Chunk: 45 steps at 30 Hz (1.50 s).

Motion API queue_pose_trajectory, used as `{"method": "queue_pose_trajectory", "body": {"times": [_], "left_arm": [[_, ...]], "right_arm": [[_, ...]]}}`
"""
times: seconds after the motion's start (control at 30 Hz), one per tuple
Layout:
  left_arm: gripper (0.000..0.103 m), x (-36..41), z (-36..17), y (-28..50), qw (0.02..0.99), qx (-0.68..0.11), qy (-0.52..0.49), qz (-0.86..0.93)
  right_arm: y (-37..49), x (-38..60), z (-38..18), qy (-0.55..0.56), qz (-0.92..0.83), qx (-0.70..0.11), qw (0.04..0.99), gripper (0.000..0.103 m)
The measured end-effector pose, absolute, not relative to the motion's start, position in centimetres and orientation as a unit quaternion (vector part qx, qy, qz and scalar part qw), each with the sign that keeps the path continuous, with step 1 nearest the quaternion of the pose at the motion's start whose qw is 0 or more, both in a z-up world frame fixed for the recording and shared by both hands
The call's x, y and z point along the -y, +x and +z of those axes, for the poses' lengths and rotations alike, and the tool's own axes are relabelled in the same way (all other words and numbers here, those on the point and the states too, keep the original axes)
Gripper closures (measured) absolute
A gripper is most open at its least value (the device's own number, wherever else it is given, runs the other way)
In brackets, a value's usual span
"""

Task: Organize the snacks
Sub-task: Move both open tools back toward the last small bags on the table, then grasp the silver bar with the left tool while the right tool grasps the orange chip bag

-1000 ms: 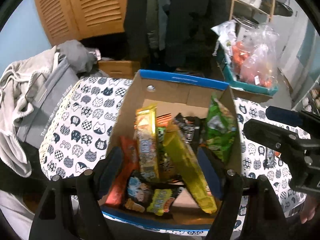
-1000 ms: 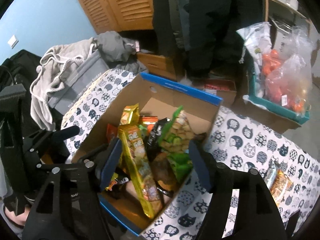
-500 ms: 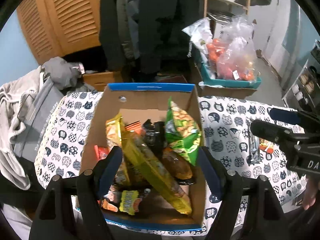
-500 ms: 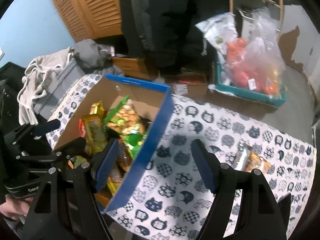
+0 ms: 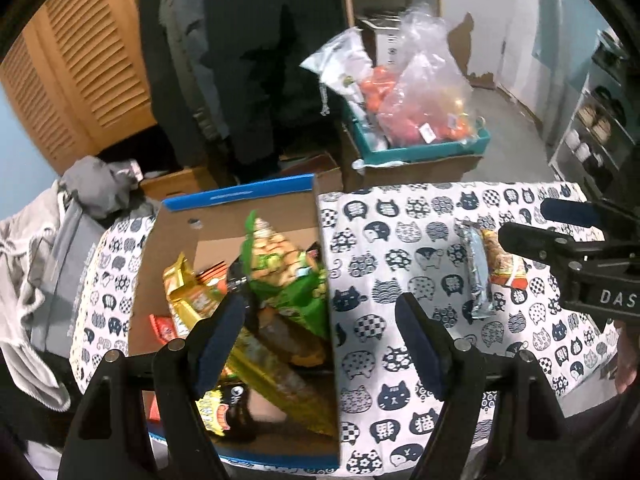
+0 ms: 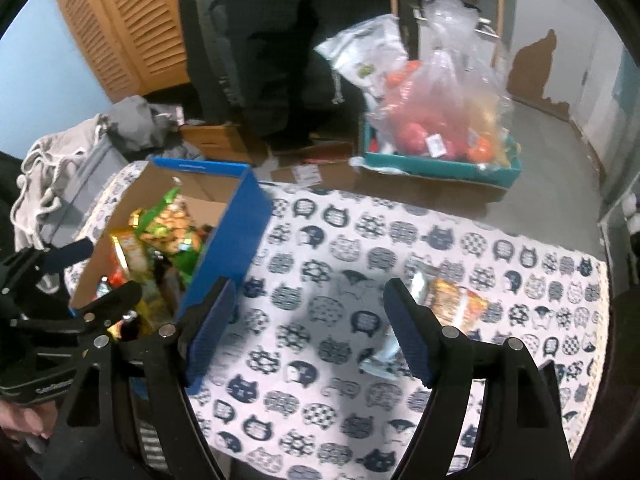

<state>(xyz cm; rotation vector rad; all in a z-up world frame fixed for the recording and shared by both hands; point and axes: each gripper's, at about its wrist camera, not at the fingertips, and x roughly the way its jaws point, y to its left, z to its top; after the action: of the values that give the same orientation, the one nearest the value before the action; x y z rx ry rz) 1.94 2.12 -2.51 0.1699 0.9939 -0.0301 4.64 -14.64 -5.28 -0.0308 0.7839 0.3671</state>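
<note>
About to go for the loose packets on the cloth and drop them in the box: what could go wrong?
The orange snack packet overlaps a silver packet; the open right claw may pinch both or slide one away. The box is heaped, the green bag above its rim, so additions may spill. The cat-print cloth could bunch under the fingertips.

Blue box [image 6: 230,232], cat-print tablecloth [image 6: 360,264]

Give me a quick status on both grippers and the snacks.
Left gripper and right gripper open, empty. Snack box full; two packets loose on cat-print cloth. Nothing blocking them.
</note>
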Motion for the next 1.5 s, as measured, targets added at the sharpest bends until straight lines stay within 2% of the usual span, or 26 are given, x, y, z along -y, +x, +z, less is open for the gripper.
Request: {"method": "queue_pose_trajectory", "body": {"times": [0.7,1.5], "left_arm": [[0.024,5.0,-6.7,5.2,0.850,-0.511,0.111,-0.058],[0.024,8.8,-15.1,10.6,0.811,-0.569,0.120,-0.069]], "right_arm": [[8.2,24.5,-9.6,0.028,0.086,-0.425,0.901,0.026],[16.1,25.1,-20.0,0.048,0.049,-0.528,0.846,0.026]]}}
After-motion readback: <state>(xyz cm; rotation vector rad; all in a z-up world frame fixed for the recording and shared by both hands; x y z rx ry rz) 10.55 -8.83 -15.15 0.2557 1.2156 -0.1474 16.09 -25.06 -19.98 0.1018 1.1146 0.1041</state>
